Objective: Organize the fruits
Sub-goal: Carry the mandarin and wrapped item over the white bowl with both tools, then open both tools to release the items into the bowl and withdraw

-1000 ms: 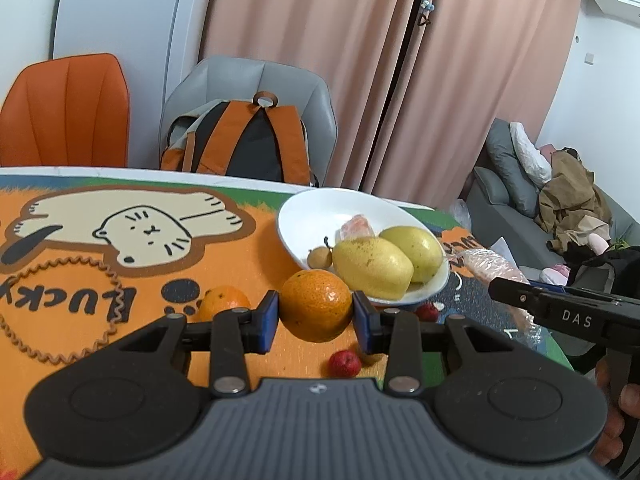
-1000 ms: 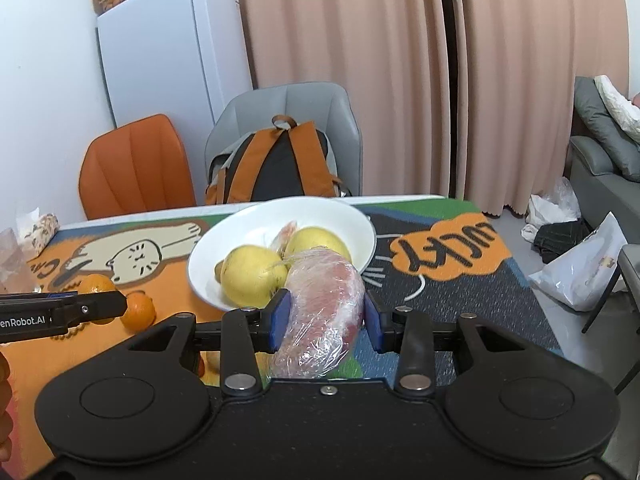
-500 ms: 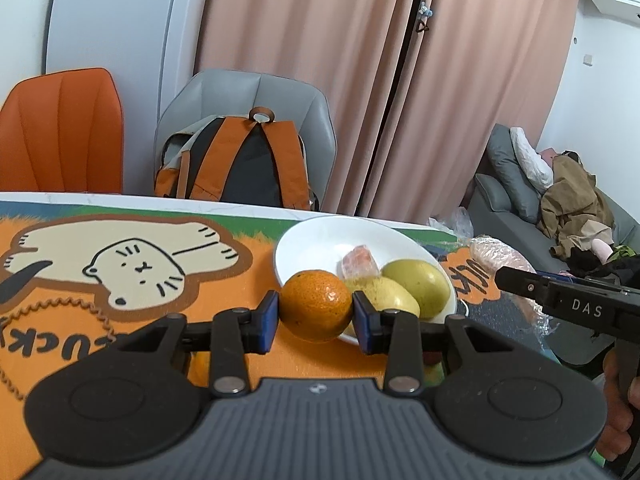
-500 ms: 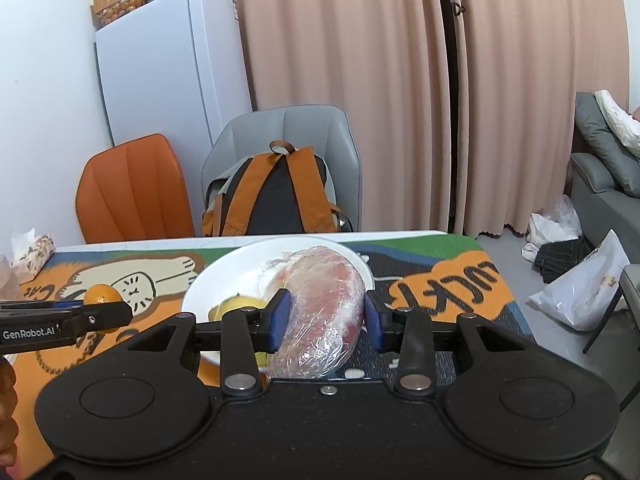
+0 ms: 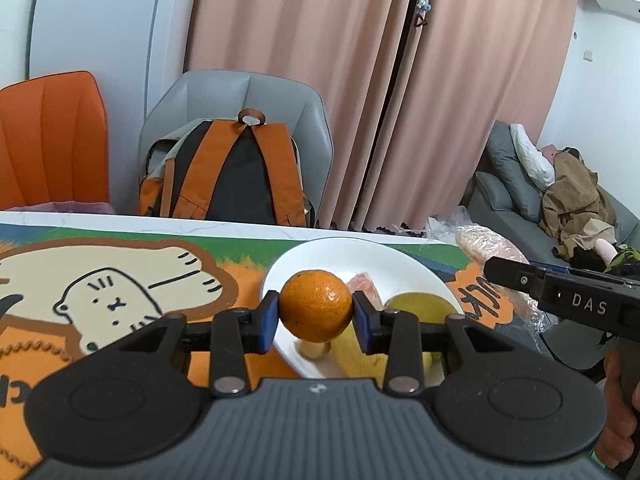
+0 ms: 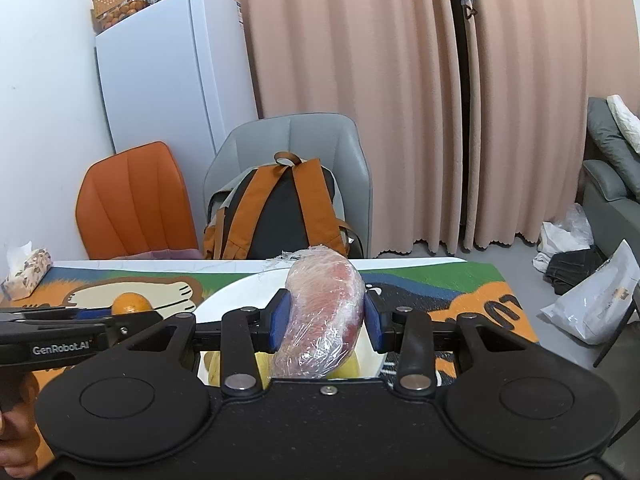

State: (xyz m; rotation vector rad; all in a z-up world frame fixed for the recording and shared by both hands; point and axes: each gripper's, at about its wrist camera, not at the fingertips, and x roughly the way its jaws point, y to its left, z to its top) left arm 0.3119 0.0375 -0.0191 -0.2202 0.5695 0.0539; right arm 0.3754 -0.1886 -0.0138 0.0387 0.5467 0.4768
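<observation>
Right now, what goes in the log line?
left gripper: shut on orange | right gripper: shut on wrapped fruit | both over white bowl

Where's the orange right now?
In the left wrist view, the orange is clamped in the left gripper, over the near rim of the white bowl, left of the pears.

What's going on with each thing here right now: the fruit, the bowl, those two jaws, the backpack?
Left gripper: jaws shut on the orange.
Orange: held in the air in front of the bowl.
Right gripper: jaws shut on the wrapped fruit.
Wrapped fruit: in cling film, held over the bowl.
White bowl: on the mat, upright, holding yellow-green fruits.
Backpack: upright on the grey chair.
</observation>
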